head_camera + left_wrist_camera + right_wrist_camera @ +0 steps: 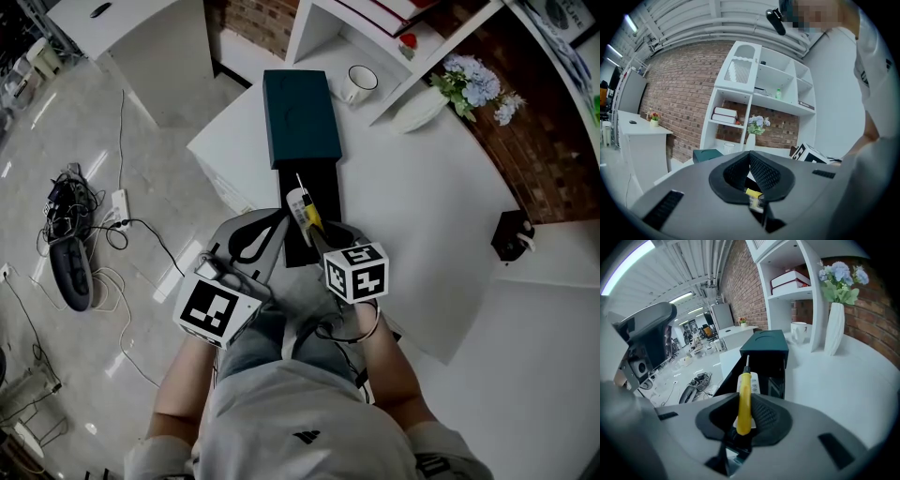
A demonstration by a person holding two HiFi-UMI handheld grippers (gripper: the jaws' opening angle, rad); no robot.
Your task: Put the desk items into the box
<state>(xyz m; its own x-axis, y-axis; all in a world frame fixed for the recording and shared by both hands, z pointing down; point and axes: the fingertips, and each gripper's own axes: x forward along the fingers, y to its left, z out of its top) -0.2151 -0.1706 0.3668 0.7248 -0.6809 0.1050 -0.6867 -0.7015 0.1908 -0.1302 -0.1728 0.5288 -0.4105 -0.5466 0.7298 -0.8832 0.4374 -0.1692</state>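
Over white desk (422, 187), I am holding right gripper (316, 236) clamped on screwdriver (302, 206), shaft pointing lengthwise into box (300, 117) tray (317, 178) just ahead (left gripper (255, 242), jaws together, sitting alongside).

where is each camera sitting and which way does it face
head view: on the person's head, looking steeply down at the white desk, teal box, left tool, right tool, forearms and lap.
left gripper view: rides the left tool, facing across the desk to the shelves; person's torso at right.
right gripper view: rides the right tool, looking along its yellow screwdriver toward the box.
shared: all three show the teal box.
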